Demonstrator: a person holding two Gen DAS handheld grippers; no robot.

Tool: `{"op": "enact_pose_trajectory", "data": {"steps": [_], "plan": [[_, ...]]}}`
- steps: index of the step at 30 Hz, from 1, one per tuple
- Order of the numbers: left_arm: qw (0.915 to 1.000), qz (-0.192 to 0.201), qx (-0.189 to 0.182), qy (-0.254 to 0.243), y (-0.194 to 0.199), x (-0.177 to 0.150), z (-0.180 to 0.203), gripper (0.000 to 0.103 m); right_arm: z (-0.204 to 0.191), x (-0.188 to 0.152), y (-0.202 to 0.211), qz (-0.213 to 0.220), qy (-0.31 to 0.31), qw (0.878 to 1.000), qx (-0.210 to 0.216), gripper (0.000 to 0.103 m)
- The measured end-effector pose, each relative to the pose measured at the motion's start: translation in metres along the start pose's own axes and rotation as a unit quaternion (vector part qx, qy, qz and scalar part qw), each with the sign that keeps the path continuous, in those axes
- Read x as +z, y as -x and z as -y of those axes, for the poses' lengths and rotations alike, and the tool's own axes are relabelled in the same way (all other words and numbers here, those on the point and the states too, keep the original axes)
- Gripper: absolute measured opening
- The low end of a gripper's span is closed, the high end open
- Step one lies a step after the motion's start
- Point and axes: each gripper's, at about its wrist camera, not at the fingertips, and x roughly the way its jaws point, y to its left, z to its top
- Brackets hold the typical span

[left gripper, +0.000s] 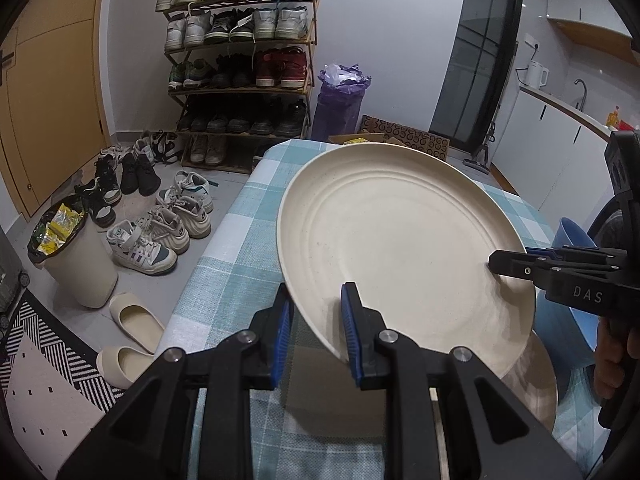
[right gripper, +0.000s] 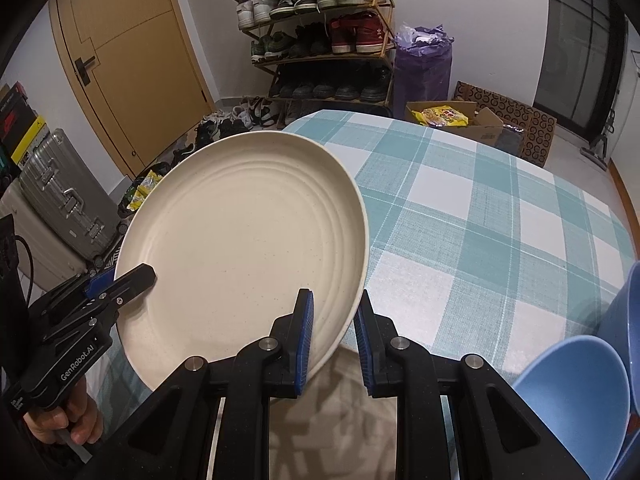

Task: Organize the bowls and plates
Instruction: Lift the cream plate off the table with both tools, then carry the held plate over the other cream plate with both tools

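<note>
Above the desk (right gripper: 480, 216), tilted and lifted clear of the checked cloth: a cream plate (left gripper: 400, 236), face up toward the cameras, far rim raised, near rim low. Round, so no real long axis; the tilt runs from the near low edge up toward the shoe rack (left gripper: 240, 76). Pinched at two spots on the rim: left gripper (left gripper: 316, 332) straddling the near edge, one blue pad above and one below, narrow and seemingly clamped on the plate; right gripper (right gripper: 332, 336) likewise astride the rim on the opposite side, narrow, apparently gripping too. Directly beneath, flat on the desk, a second cream plate (left gripper: 536, 392), mostly hidden under the lifted one. To the right, blue bowls (right gripper: 576, 400), near the plates but not touching as far as can be seen.

Risks from here, as a judgement: thin rim grips on a smooth, glazed-looking surface, so possible slip if either gripper loosens or the two pull apart unevenly; twisting between the two holds could lever the plate out of one pad. Lowering while tilted could bring the low edge down first and chip or skid the plate beneath. Swinging right risks a knock against the bowls. Beyond the desk edge, floor with shoes (left gripper: 160, 236) and a bin (left gripper: 76, 256): a dropped plate could go over.
</note>
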Motion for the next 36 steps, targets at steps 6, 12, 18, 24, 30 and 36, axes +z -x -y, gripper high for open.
{"op": "enact_pose_trajectory", "data": {"steps": [6, 12, 18, 24, 30, 36], "plan": [[0.9999, 0.006, -0.005, -0.01, 0.009, -0.001, 0.01, 0.022, 0.006, -0.009, 0.01, 0.009, -0.005, 1.0, -0.003, 0.021], [0.9998, 0.007, -0.008, -0.019, 0.015, -0.005, 0.02, 0.022, 0.009, -0.017, 0.021, 0.018, -0.009, 1.0, -0.009, 0.021], [0.9993, 0.008, -0.018, -0.03, 0.022, -0.011, 0.028, 0.022, 0.013, -0.029, 0.032, 0.026, -0.015, 0.999, -0.016, 0.021], [0.9988, 0.01, -0.031, -0.036, 0.029, -0.017, 0.036, 0.022, 0.014, -0.042, 0.043, 0.029, -0.022, 0.999, -0.03, 0.021], [0.9981, 0.011, -0.04, -0.046, 0.035, -0.022, 0.043, 0.022, 0.017, -0.051, 0.054, 0.032, -0.026, 0.998, -0.04, 0.021], [0.9978, 0.01, -0.044, -0.048, 0.039, -0.025, 0.044, 0.022, 0.017, -0.06, 0.059, 0.029, -0.027, 0.998, -0.044, 0.021]]}}
